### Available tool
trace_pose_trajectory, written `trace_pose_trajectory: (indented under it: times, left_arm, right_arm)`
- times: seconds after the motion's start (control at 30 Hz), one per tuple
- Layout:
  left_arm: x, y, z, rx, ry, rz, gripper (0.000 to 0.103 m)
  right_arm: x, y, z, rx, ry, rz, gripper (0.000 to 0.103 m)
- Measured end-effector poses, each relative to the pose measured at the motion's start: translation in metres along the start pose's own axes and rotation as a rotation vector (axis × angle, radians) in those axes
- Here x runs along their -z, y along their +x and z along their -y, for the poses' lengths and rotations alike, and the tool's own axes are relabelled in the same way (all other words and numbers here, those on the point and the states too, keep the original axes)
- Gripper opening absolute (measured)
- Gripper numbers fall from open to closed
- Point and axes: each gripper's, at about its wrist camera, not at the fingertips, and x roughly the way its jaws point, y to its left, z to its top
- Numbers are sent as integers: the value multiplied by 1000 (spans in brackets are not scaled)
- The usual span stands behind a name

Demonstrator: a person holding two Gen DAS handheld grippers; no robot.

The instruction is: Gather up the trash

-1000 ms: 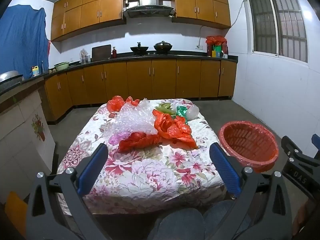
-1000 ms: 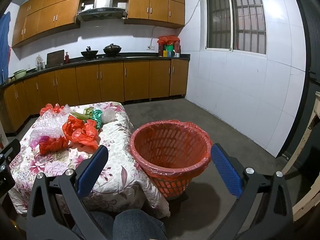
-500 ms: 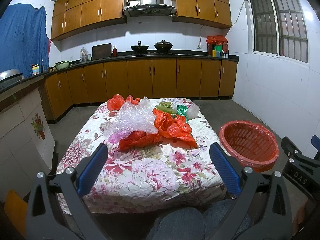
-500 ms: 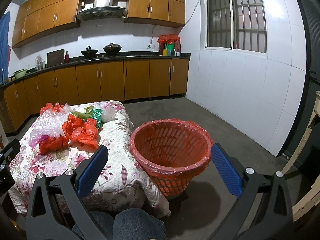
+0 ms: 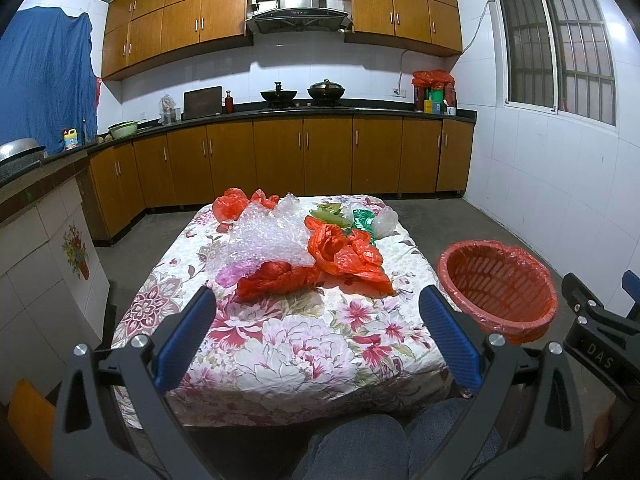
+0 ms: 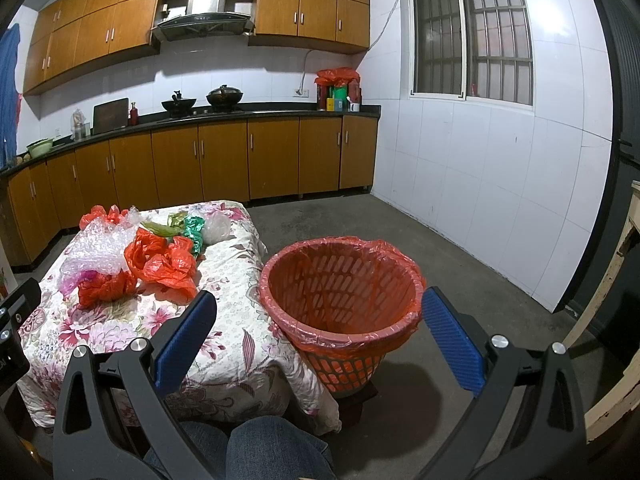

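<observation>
A table with a floral cloth holds a heap of trash: red plastic bags, a crumpled red bag, clear bubble wrap, a green wrapper and a clear bag. The trash also shows in the right wrist view. A red basket lined with a red bag stands right of the table. My left gripper is open and empty near the table's front edge. My right gripper is open and empty in front of the basket.
Wooden cabinets and a dark counter with pots run along the back wall. A tiled ledge stands at the left. A white tiled wall and a wooden frame are at the right. My knees are below.
</observation>
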Motion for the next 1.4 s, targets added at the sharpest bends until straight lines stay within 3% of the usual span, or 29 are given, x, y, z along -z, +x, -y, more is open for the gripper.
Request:
trace_pose_trajectory:
  times: [1.4]
  left_arm:
    - [2, -1, 1, 0, -1, -7, 99]
  right_arm:
    - [1, 3, 1, -1, 1, -7, 101]
